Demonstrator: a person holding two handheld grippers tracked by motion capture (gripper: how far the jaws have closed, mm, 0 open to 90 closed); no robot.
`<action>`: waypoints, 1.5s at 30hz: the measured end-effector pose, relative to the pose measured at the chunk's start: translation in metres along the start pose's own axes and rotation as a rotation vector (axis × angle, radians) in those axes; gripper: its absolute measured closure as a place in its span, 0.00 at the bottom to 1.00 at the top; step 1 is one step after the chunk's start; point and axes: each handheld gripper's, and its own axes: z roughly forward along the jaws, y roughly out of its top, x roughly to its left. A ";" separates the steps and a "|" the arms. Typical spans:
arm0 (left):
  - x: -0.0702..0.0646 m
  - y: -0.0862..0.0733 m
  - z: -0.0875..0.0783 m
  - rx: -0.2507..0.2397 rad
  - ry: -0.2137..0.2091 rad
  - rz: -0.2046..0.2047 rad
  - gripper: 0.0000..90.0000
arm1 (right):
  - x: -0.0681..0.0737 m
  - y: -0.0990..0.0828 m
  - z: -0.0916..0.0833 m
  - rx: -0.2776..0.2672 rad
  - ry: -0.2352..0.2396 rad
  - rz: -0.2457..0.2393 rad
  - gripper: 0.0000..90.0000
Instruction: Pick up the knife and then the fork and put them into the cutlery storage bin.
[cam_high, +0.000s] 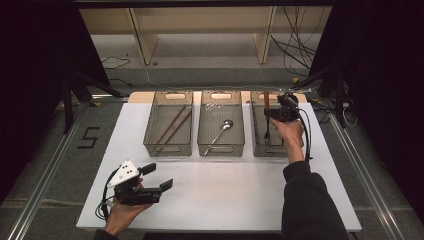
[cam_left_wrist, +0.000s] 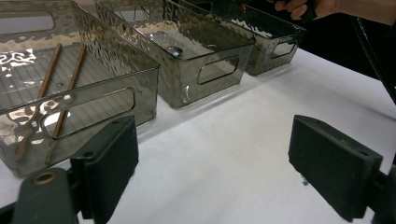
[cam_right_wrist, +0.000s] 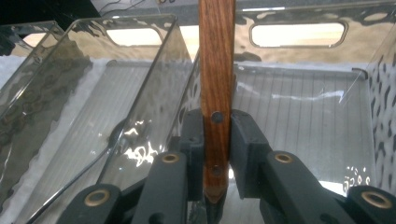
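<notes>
Jaws of right hand-held gripper (cam_right_wrist: 217, 154) clamp wooden fork handle (cam_right_wrist: 216, 70).

Smoky grey, ripple-patterned walls are shown on the three bins (cam_high: 220, 148). Reddish-brown wood grain is seen on the fork handle (cam_right_wrist: 216, 70) over the right bin, brown on the chopsticks (cam_high: 173, 125) in the left bin, silver on the spoon (cam_high: 220, 132) in the middle bin; the table (cam_high: 220, 195) beneath is white.

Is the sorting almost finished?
Nearly, it looks. Chopsticks lie in the left bin, a spoon in the middle bin. The right gripper holds a wooden-handled fork over the right bin. The left gripper waits open.
</notes>
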 end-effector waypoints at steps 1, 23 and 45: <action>0.000 0.000 0.000 0.000 0.000 0.000 0.17 | 0.000 -0.001 0.001 0.004 0.001 0.003 0.85; 0.000 0.000 0.000 0.001 0.002 -0.002 0.17 | 0.000 -0.001 -0.014 -0.018 0.055 -0.004 0.64; 0.000 0.000 0.000 0.008 -0.004 -0.008 0.17 | 0.043 -0.027 -0.060 -0.100 0.239 -0.168 0.26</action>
